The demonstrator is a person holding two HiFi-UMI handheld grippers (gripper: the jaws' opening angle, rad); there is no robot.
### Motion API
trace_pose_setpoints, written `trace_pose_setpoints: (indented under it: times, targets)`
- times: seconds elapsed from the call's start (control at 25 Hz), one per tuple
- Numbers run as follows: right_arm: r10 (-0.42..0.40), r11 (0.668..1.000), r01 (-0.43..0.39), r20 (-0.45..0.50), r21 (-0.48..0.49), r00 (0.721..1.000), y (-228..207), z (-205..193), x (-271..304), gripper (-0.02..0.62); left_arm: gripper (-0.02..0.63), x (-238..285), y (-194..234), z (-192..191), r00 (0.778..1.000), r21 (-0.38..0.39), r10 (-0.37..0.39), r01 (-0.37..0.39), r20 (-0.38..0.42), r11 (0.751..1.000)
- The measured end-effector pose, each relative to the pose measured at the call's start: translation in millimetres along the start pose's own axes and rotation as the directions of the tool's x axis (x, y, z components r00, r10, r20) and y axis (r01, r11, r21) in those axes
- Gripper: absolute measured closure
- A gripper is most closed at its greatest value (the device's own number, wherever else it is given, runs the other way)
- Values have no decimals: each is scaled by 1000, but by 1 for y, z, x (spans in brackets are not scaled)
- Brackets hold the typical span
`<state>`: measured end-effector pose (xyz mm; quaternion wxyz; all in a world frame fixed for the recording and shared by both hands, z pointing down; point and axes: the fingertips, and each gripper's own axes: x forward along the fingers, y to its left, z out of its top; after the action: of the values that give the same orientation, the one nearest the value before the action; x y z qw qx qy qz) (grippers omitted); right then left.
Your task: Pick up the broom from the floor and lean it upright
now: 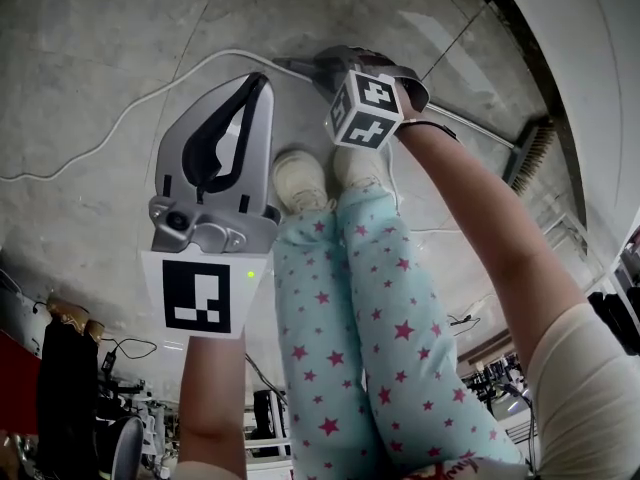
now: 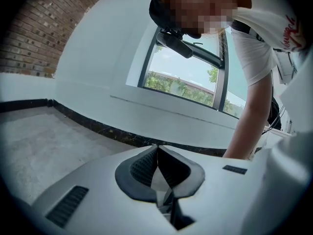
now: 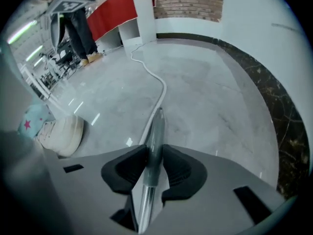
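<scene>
The broom lies on the grey floor; its bristle head [image 1: 535, 153] is at the right by the wall. Its thin metal handle [image 3: 155, 131] runs left to a tip [image 1: 288, 65] just past my right gripper [image 1: 325, 68]. In the right gripper view, the right gripper [image 3: 152, 153] points steeply down, and both dark pads are closed on the handle near its end. My left gripper [image 1: 258, 86] hangs to the left of it, above the floor. It is shut and empty, with its tips meeting [image 2: 157, 148].
A white cable [image 1: 150, 93] snakes over the floor left of the grippers [image 3: 159, 89]. The person's pale shoes [image 1: 300, 178] stand just below the handle tip. A wall with a dark baseboard [image 3: 274, 111] is on the right, and a red-and-white counter [image 3: 117, 13] stands far back.
</scene>
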<state>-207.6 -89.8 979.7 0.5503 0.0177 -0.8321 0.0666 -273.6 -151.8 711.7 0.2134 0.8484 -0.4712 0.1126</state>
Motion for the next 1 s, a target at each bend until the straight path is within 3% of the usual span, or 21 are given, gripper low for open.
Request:
trace_pose_setpoints:
  times: [0.12, 0.24, 0.52, 0.8, 1.0]
  targets:
    - [5, 995, -6, 10, 102, 1000, -6, 2, -1, 489, 584, -2, 0, -2, 1000, 0, 1, -1, -11, 1000]
    - [-39, 990, 34, 35, 139, 999, -14, 9, -18, 495, 584, -2, -3, 7, 1000, -4, -2, 2, -12, 1000]
    - [-168, 977, 138, 188, 163, 968, -21, 37, -139, 495, 584, -6, -42, 72, 999, 15, -34, 34, 2, 999]
    - [-393, 909, 319, 295, 269, 871, -45, 40, -320, 495, 584, -1, -108, 193, 994, 42, -102, 101, 26, 994]
    - [-573, 806, 463, 288, 369, 767, -52, 34, -444, 497, 584, -6, -167, 268, 981, 110, -192, 188, 28, 976]
